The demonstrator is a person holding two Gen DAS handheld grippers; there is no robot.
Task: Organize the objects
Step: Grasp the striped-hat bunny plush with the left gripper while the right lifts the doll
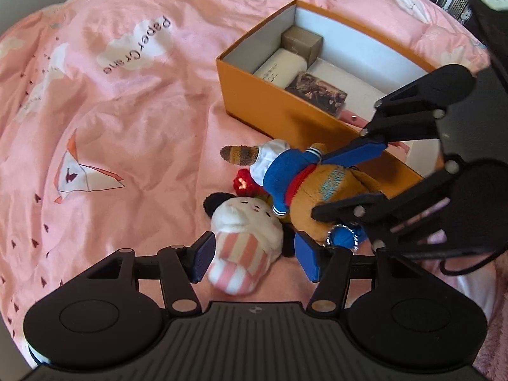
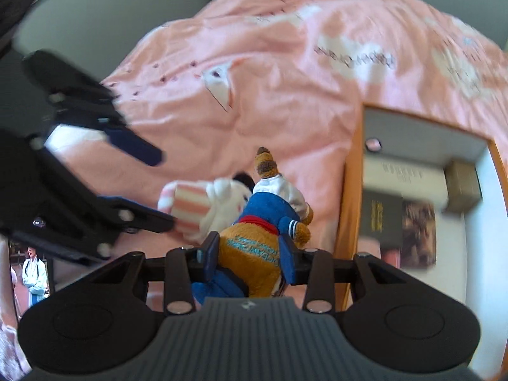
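- Currently we have two soft toys lying together on the pink bedspread [image 1: 133,133], just beside the long wall of an open orange box [image 1: 254,95].
- Our right gripper [image 2: 249,255] has its jaws partly closed, pads pressing both flanks of the brown plush in the blue jacket [image 2: 263,222]; a mid-body grip probably keeps the limp toy from swinging.
- Our left gripper [image 1: 254,260] stands about half open, straddling the white plush with pink stripes [image 1: 244,244]. Whether its pads press the fabric we cannot tell; no firm hold shows.
- We judge both toys bound for the box, which lies near so the carry is short.
- Inside the box: a small tan carton [image 1: 301,43] in the far corner, a cream case [image 1: 281,70] beside it, a dark picture card [image 1: 317,93], all packed to one end, leaving white floor free.
- Writing: the bedspread reads "Paper Crane" [image 1: 138,46]; teal stitched lettering on the brown plush's belly is unreadable; print on the cream case is too small.
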